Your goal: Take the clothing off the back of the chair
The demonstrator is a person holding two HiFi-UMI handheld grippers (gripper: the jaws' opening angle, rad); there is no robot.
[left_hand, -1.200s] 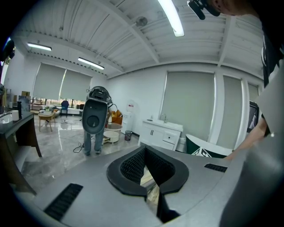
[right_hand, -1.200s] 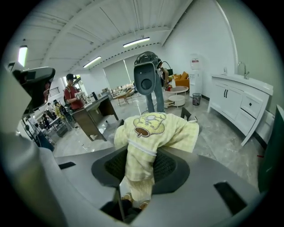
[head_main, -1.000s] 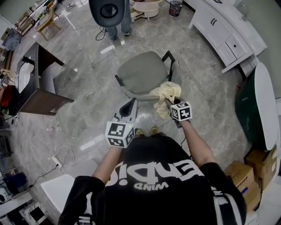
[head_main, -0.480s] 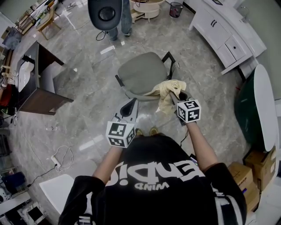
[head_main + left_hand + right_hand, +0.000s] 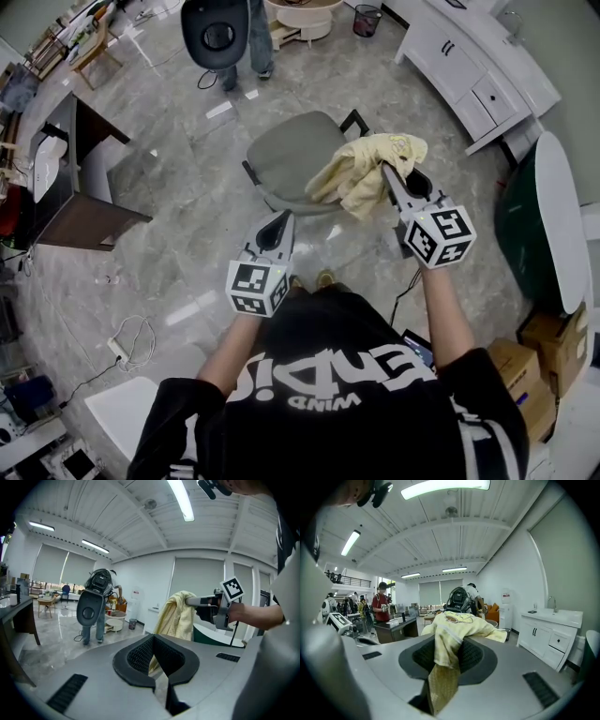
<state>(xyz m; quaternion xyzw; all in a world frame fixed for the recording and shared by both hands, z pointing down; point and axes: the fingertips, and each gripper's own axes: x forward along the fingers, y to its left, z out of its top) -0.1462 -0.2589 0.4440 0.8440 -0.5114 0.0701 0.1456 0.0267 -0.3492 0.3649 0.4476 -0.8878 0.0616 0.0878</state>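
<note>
- Open marble floor spreads left of the left tongs. The grey chair stands just ahead of both tongs.
- A wastebasket sits far beyond the right tongs; we cannot see its contents.
- The left tongs are closed on nothing.
- The right tongs clamp the yellow garment, which hangs from them at the chair's right side.

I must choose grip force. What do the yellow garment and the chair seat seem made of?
The yellow garment: soft matte cloth; it folds and hangs limply from the right gripper. The chair seat: grey padded upholstery, probably fabric; no shine.
</note>
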